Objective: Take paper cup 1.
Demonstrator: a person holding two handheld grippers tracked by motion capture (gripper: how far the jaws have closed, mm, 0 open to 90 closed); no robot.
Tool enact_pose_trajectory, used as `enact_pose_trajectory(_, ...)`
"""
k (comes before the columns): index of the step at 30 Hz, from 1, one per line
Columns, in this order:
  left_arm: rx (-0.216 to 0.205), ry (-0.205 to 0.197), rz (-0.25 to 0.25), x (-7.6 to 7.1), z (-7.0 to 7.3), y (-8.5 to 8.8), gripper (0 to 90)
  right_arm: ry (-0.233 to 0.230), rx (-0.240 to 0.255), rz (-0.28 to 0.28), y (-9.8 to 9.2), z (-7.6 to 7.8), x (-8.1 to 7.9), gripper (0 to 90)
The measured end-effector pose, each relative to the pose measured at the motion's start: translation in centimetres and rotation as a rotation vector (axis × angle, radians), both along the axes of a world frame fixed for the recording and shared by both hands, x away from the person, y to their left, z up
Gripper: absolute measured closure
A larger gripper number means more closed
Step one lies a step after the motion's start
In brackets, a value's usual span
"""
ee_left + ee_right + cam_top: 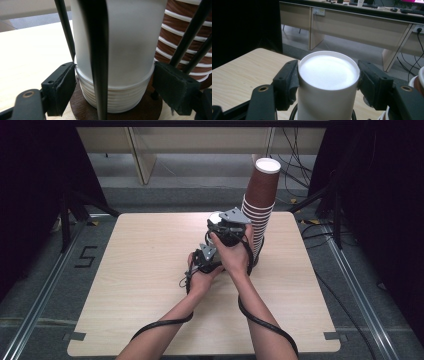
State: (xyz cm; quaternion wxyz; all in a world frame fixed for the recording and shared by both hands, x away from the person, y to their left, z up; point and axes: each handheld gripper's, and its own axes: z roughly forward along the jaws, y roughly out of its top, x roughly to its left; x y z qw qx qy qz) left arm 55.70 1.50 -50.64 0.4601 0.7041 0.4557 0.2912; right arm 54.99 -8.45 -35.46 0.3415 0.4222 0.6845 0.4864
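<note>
The stack of white cups (117,75) stands upside down on a brown round base (82,107) mid-table, touching distance from the tall brown cup stack (260,205) on its right. The right gripper (328,77) pinches the topmost white cup (328,72); the left gripper (112,85) clamps the lower rims. Bare table (145,270) lies open leftward.

The high view looks forward and down from above the person's side onto the whole table (150,285), from well back. The left gripper view sits low and very close, facing level at the rims of the white cup stack (117,50). The right gripper view sits higher, looking down past that stack's top toward desks (352,27); both share the stack
</note>
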Motion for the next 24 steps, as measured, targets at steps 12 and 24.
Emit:
enact_pose_trajectory(12, 0.0, -0.005, -0.013, -0.4, 0.1, 0.2, 19.1, -0.035, 0.042, 0.023, -0.5, 1.5, -0.9, 36.1)
enact_pose_trajectory(24, 0.011, -0.033, -0.054, -1.9, 0.7, 0.5, 15.4, -0.036, 0.08, 0.047, -1.9, 2.3, -2.5, 36.1)
